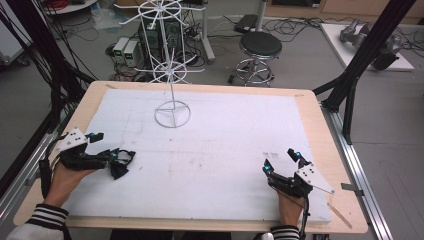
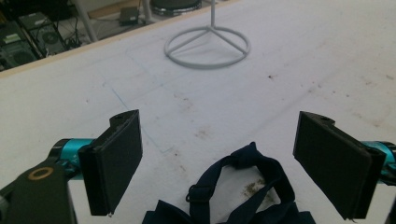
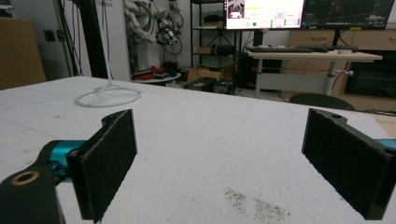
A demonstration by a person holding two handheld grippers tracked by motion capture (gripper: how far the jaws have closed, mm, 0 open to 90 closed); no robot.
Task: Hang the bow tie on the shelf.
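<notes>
Left tongs (image 1: pixel 111 150), lower left of the high view: jaws wide apart, gripping nothing. Pads (image 2: pixel 114 158) flat, rectangular, matte black with a fine felt-like nap; teal metal collars behind them. A grey three-cornered plate rides on top, held by the hand (image 1: pixel 62 182) with a striped sleeve below it.

Dark navy strap (image 2: pixel 243 186), soft woven cloth, lies on the worktop between the left jaws, low centre of the left gripper view. It forms a loop with a small ring or slider at its left bend. It touches neither pad. In the high view it reads as a dark crumpled bit (image 1: pixel 119 169) just at the jaw tips.

Right tongs (image 1: pixel 282 161), lower right of the high view: likewise spread open, empty. Same black napped pads (image 3: pixel 109 163) in the right gripper view, bare sheet between them with a gritty dark smudge.

Worktop (image 1: pixel 310 100): pale wood board with rounded corners, covered by a white foam-like sheet (image 1: pixel 225 145), grainy, scuffed with brownish specks and faint blue pencil lines.

Farther up, centre-left: white wire rack (image 1: pixel 172 75), thin upright rod on a ring base with three spokes, spoked wheels higher up. Well apart from both tongs.

Beyond the worktop: a round black-cushioned stool (image 1: pixel 260 47) on a chrome base, on grey floor.
</notes>
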